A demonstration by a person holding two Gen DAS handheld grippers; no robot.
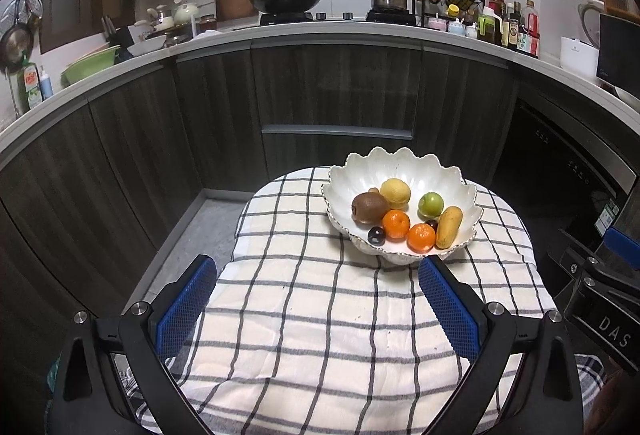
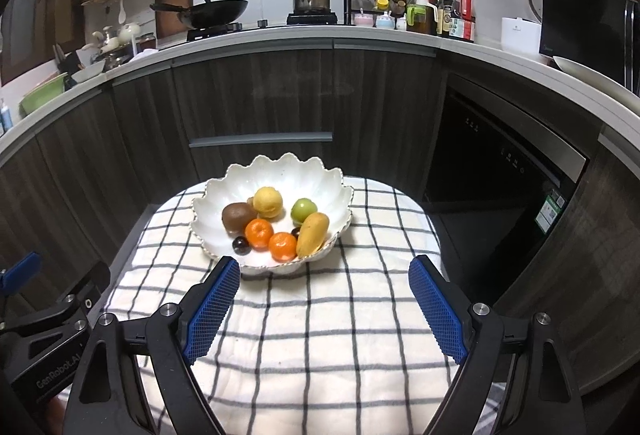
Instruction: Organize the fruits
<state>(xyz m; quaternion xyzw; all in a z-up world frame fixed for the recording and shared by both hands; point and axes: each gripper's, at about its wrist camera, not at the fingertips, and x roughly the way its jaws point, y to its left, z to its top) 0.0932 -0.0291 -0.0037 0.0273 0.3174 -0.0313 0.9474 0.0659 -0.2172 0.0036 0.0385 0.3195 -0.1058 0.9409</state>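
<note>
Several fruits point(image 1: 404, 215) sit in the scalloped bowl point(image 1: 400, 163) on the checked cloth point(image 1: 320, 315); the left gripper point(image 1: 318, 287) hangs released, empty. From the right wrist, the right gripper point(image 2: 324, 287) gapes near the bowl's rim; nudging it could tip fruit out.

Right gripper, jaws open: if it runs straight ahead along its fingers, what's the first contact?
Likely the checked cloth first, since the right gripper looks angled down. The white bowl sits left of center; its near rim is by the left finger. Depth unclear.
</note>
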